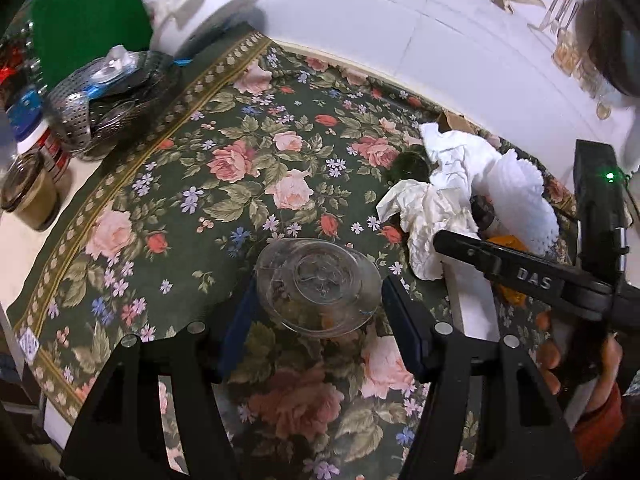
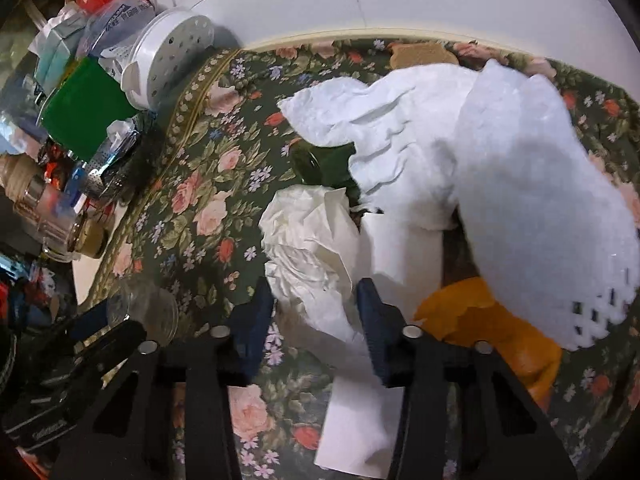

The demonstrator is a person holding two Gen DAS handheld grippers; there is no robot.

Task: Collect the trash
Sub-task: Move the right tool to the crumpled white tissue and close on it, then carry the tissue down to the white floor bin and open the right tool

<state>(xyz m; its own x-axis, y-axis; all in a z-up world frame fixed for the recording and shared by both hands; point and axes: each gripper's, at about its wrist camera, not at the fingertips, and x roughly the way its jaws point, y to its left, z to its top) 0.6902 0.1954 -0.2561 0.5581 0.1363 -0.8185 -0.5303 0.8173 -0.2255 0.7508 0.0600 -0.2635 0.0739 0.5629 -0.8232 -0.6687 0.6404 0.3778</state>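
A clear plastic container (image 1: 318, 286) lies on the floral tablecloth (image 1: 192, 208) between the fingers of my left gripper (image 1: 316, 322), which is open around it. My right gripper (image 2: 312, 300) is open around a crumpled white tissue (image 2: 312, 256); the gripper also shows at the right of the left wrist view (image 1: 460, 240). Behind the tissue lies a pile of trash: white paper napkins (image 2: 400, 132), a white foam sheet (image 2: 532, 200), a dark green bottle (image 2: 324, 164), an orange wrapper (image 2: 492, 320) and a flat white paper (image 2: 360, 424). The pile also shows in the left wrist view (image 1: 460, 164).
At the left table edge stand a metal steamer basket (image 1: 108, 100), jars (image 1: 30, 196), a green box (image 2: 82, 108) and a white perforated container (image 2: 168, 56). A white tiled wall (image 1: 440, 32) runs behind the table. A piece of brown cardboard (image 2: 420, 54) lies at the back.
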